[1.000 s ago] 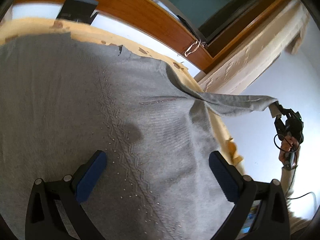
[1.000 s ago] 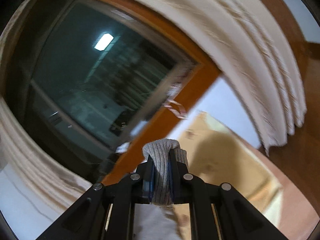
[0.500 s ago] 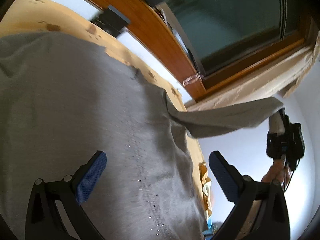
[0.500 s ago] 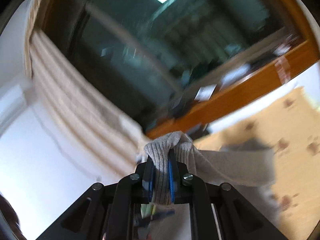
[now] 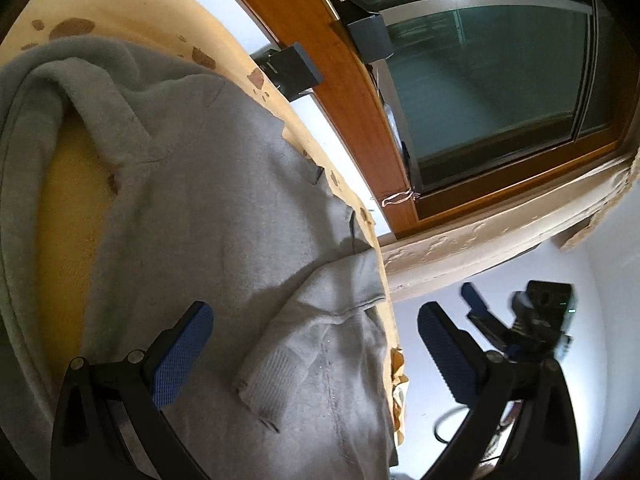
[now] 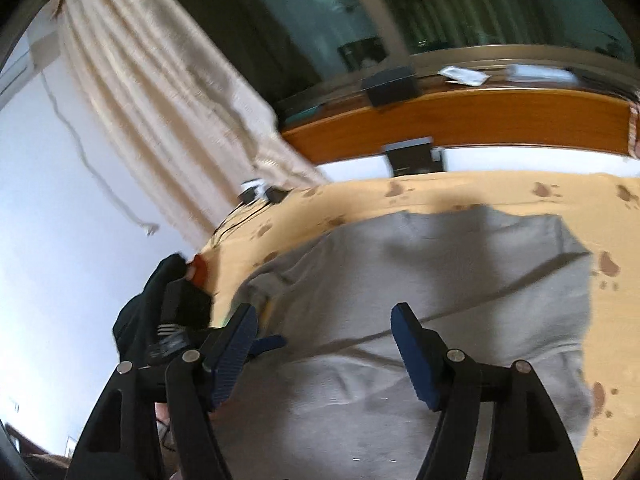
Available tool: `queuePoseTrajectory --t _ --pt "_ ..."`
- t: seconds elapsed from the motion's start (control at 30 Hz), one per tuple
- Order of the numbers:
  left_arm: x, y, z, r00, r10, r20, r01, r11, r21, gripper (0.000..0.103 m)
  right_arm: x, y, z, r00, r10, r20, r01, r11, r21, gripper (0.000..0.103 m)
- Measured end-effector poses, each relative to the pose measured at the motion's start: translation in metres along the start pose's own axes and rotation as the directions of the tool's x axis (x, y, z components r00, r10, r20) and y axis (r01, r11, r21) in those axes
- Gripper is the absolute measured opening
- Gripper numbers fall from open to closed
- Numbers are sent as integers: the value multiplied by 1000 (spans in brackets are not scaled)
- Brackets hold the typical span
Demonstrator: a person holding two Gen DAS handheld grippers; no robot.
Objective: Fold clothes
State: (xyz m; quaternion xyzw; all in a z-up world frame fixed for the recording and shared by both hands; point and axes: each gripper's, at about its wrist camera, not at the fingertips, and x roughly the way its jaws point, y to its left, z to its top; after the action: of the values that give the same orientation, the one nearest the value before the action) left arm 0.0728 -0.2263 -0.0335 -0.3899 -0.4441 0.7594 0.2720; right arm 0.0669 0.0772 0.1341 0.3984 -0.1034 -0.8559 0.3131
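Sweater (image 5: 224, 208), grey knit, lay spread on the yellow paw-print cover (image 5: 120, 20) below the window (image 5: 500, 80).

Left wrist view: one sleeve (image 5: 316, 320) was folded in across the body, its ribbed cuff (image 5: 272, 380) resting on the fabric near the left gripper (image 5: 316, 356). A faint beaded line ran down the knit beside the cuff. Collar end bunched, with cover showing through a gap. Left fingers (image 5: 180, 352) stood wide apart above the cloth, nothing between them. The right gripper (image 5: 516, 320) appeared blurred off the cover's edge, clear of the garment.

Right wrist view: right fingers (image 6: 412, 352) were opening, with no cloth between them; sweater body lay beneath, a diagonal crease crossing it. A dark garment (image 6: 160, 312) sat at the cover's corner.

Judgement: first sleeve fold done and let go. Remaining, as far as visible: the other sleeve (not clearly seen), smoothing the bunched collar end, then folding the body.
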Motion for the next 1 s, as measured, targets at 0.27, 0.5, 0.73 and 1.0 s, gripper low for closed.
queuePoseTrajectory --t 0.27,0.5,0.73,1.0 --pt "-3 1 -1 998 -50 -23 49 998 -45 103 14 -21 -42 985 -167 -29 162 977 -141 74" --pt "-11 7 -3 998 -65 8 66 996 -62 103 81 50 -79 977 -208 -38 139 767 -627 73" --pt "-16 12 1 995 -98 7 99 993 -60 103 157 88 -73 954 -202 -219 -54 604 -795 71" --pt "-25 21 9 986 -164 29 166 982 -87 103 217 93 -75 865 -171 -471 -314 547 -776 61"
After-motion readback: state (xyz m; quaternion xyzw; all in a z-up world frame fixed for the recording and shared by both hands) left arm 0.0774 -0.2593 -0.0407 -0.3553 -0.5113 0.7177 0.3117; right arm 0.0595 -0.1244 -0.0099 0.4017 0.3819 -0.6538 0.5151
